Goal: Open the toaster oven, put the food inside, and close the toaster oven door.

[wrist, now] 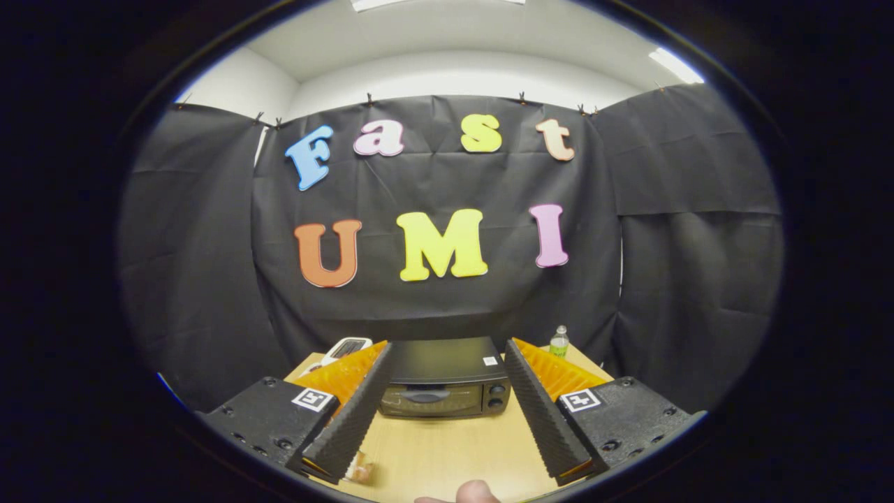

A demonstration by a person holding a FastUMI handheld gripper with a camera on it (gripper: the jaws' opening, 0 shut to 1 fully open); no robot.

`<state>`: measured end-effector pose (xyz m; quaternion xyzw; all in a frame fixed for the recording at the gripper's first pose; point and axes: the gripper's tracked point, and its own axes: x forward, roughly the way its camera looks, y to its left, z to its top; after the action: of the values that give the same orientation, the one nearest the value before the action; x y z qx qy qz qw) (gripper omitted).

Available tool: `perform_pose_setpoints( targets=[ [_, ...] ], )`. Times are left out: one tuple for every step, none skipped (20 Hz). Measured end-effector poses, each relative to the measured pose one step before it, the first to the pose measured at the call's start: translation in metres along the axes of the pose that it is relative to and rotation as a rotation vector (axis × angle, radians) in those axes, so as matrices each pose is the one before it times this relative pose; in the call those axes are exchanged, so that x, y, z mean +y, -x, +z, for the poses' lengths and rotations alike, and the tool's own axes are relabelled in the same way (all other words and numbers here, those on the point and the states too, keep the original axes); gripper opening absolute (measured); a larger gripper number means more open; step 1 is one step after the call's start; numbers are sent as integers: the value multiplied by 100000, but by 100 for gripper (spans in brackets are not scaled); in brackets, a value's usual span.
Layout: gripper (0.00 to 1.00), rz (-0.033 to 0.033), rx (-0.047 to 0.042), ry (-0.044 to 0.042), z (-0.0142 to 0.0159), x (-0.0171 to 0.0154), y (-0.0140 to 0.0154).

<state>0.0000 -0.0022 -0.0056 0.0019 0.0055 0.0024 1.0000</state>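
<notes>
Dark metal toaster oven (444,381) sits at the table's (447,447) far side, door closed — rigid and heavy, best taken by its front handle (424,396). The claw (445,384) hangs released, nothing between its fingers. Small, probably soft food (361,471) lies near the left finger.

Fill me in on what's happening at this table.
A person holds a gripper above a wooden table, its fingers spread open with nothing between them. Just ahead of them sits a toaster oven with its door shut. A piece of food lies on the table by the left finger's tip, untouched. A small bottle stands beyond the oven, and a white device lies beside it. A fingertip shows at the table's near edge. Nothing has been started yet.
</notes>
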Motion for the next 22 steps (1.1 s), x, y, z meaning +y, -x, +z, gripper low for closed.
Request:
perform_pose_setpoints(
  targets=[
    [100,42,35,-21,-116,0,-26],
    [100,-69,93,-31,-83,-21,-80],
    [100,72,147,24,1,45,-64],
    [100,16,31,32,-79,29,-120],
    [100,55,228,91,-5,39,-187],
    [100,189,194,-50,-130,27,-145],
    [100,333,189,-104,-129,164,-185],
    [100,152,284,49,-151,67,-368],
    [100,328,577,5,-239,93,-432],
    [100,573,890,-143,-444,136,-590],
    [100,759,1140,86,-561,219,-647],
    [100,826,544,467,-465,211,-750],
    [100,918,691,1007,-634,279,-895],
    [100,811,1216,888,-931,224,-1058],
    [100,838,1155,141,-867,280,-1266],
    [100,669,1189,-131,-881,133,-1350],
    [100,289,1308,92,-814,99,-1522],
    [100,376,1351,-197,-983,35,-1625],
    [100,178,2156,-157,-960,62,-1625],
    [100,632,1945,192,-915,236,-1671],
    [100,617,1220,551,-658,281,-1670],
    [100,539,1422,808,-888,191,-1668]
  ],
)
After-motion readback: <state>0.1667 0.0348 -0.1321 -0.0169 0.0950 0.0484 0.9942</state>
